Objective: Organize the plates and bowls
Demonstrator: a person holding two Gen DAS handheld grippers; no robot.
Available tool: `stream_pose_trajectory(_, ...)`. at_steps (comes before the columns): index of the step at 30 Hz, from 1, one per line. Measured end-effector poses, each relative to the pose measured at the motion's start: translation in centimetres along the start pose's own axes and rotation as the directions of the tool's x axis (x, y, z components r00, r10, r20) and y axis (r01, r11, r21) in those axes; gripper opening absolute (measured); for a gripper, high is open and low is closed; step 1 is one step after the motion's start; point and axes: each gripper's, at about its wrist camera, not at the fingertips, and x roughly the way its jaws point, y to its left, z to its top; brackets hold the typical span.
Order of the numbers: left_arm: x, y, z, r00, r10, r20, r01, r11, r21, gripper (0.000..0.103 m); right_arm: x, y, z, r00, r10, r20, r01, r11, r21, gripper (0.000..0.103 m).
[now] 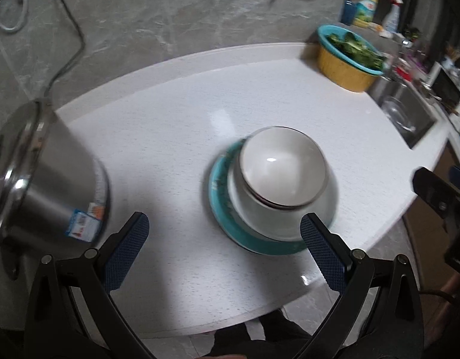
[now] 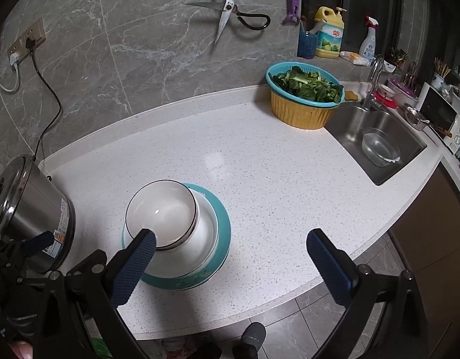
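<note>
A white bowl with a dark rim (image 1: 282,169) (image 2: 161,214) sits nested on a wider white dish (image 1: 285,221) (image 2: 200,245), and both rest on a teal plate (image 1: 224,209) (image 2: 222,239) on the white counter (image 1: 170,149) (image 2: 274,185). My left gripper (image 1: 224,242) is open and empty, above the counter just in front of the stack. My right gripper (image 2: 230,257) is open and empty, with its left finger (image 2: 134,266) in front of the stack's near left side. The left view is motion-blurred.
A steel pot (image 1: 44,173) (image 2: 32,209) with a power cord stands at the left. A yellow and teal basket of greens (image 1: 346,56) (image 2: 304,98) stands at the back right. A sink (image 2: 376,143) with a glass bowl (image 2: 379,151) lies to the right. Scissors (image 2: 227,18) hang on the wall.
</note>
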Motion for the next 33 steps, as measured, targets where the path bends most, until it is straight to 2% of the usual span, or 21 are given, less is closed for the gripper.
stream_pose_trajectory(4,-0.5,0.0,0.3,0.999,0.022,0.024,-0.021,1.0,-0.006,0.103,-0.2,-0.3,0.3,1.0,0.002,0.007,-0.002,1.0,0.004,0.103)
stream_pose_trajectory(13,-0.9,-1.2,0.9,1.0,-0.018,0.016,0.018,1.0,0.01,0.103,-0.5,-0.4,0.1,1.0,-0.004,-0.008,0.004,1.0,0.009,0.103)
stream_pose_trajectory(26,-0.7,-1.4,1.0,1.0,-0.012,0.021,0.012,1.0,0.004,0.103,0.6,-0.4,-0.3,0.997,-0.017,-0.075,0.019,1.0,0.023,0.103)
stream_pose_trajectory(33,-0.7,-1.0,1.3,1.0,0.001,0.028,0.0,1.0,-0.011,0.103,0.5,-0.4,0.0,0.997,-0.021,-0.069,0.022,1.0,0.018,0.103)
